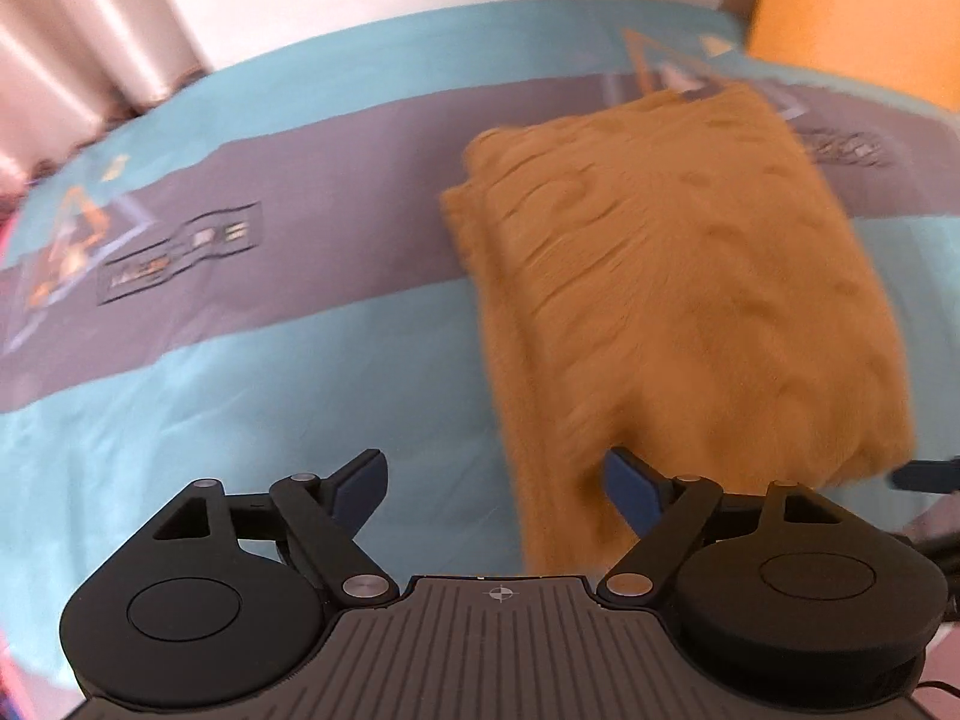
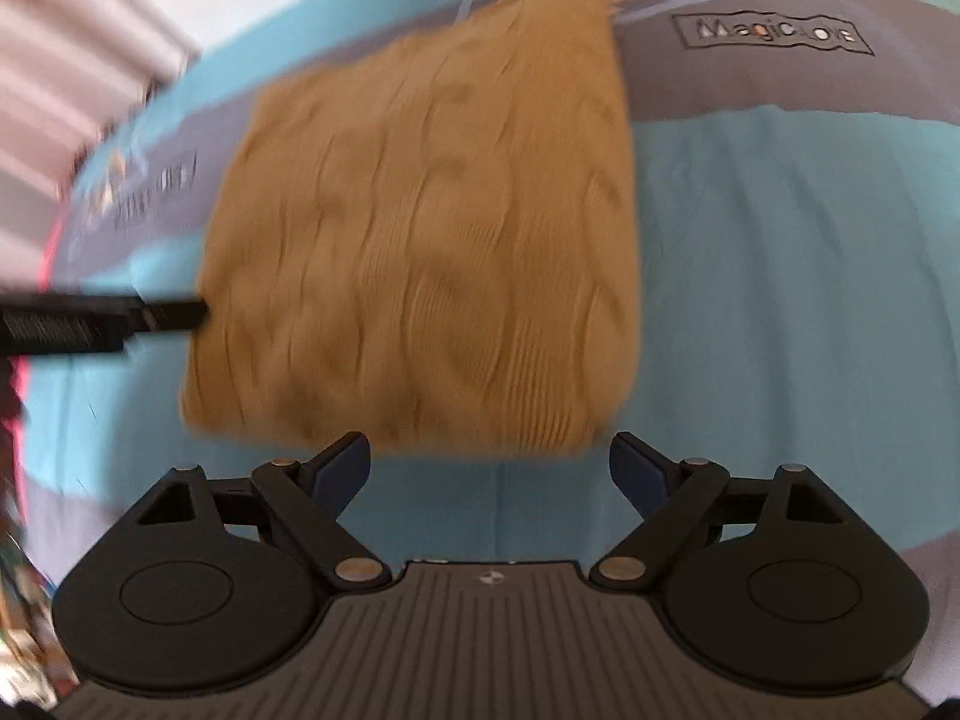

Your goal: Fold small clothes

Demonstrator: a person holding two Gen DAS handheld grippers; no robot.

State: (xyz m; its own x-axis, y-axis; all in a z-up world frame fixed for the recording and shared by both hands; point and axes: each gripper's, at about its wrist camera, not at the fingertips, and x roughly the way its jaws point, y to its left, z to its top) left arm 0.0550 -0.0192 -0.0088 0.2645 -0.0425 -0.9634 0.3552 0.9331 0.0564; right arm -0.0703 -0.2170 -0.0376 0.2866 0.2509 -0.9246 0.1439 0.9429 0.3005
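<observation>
A mustard-yellow cable-knit garment [image 1: 678, 276] lies folded into a rough rectangle on the bed; it also shows in the right wrist view [image 2: 420, 252]. My left gripper [image 1: 498, 480] is open and empty, its right finger at the garment's near left edge. My right gripper [image 2: 489, 462] is open and empty, just short of the garment's near edge. The left gripper's black finger [image 2: 150, 315] shows in the right wrist view at the garment's left side. Both views are motion-blurred.
The bedsheet [image 1: 240, 372] is turquoise with grey bands and printed triangles and labels [image 2: 774, 33]. A white wall and radiator-like panels [image 1: 90, 30] stand behind the bed. An orange surface [image 1: 852, 6] is at the far right.
</observation>
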